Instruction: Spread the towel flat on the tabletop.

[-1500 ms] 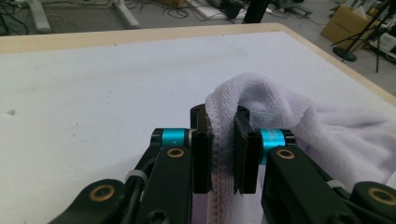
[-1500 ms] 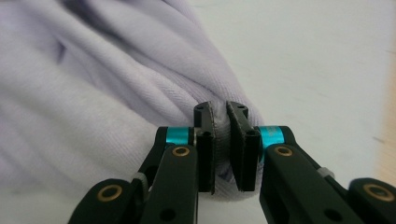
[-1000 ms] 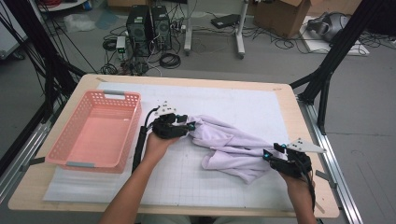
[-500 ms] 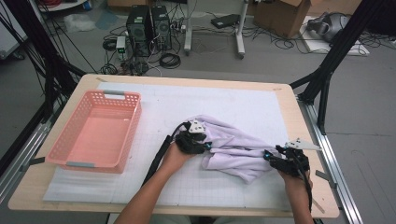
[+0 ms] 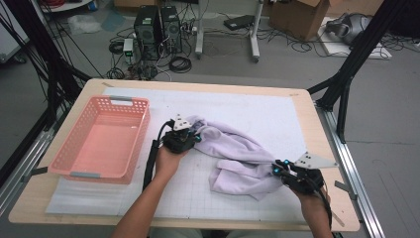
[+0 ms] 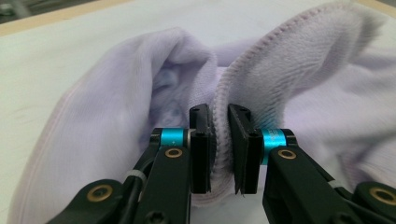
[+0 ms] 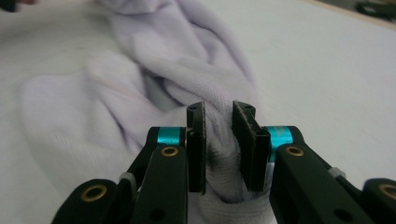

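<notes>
Both grips are made: left gripper (image 6: pixel 219 154) has just closed on the lavender towel's (image 5: pixel 237 153) hem, right gripper (image 7: pixel 223 149) on a bunched fold. Towel lies crumpled at frame centre; pink basket (image 5: pixel 130 103) at left holds nothing, so folding or stowing is judged pending.

Soft fuzzy lilac cloth towel (image 5: pixel 237 156), glossy pink plastic basket (image 5: pixel 101 144), pale wooden table (image 5: pixel 307 106)

Two bare forearms, no sleeves. Each hand carries a black gripper: the left gripper (image 5: pixel 181 138) and right gripper (image 5: pixel 297 174) have flat black jaws, turquoise bands, brass-coloured screws, a grey three-cornered top plate, and a trailing black cable (image 5: pixel 150 161).
</notes>
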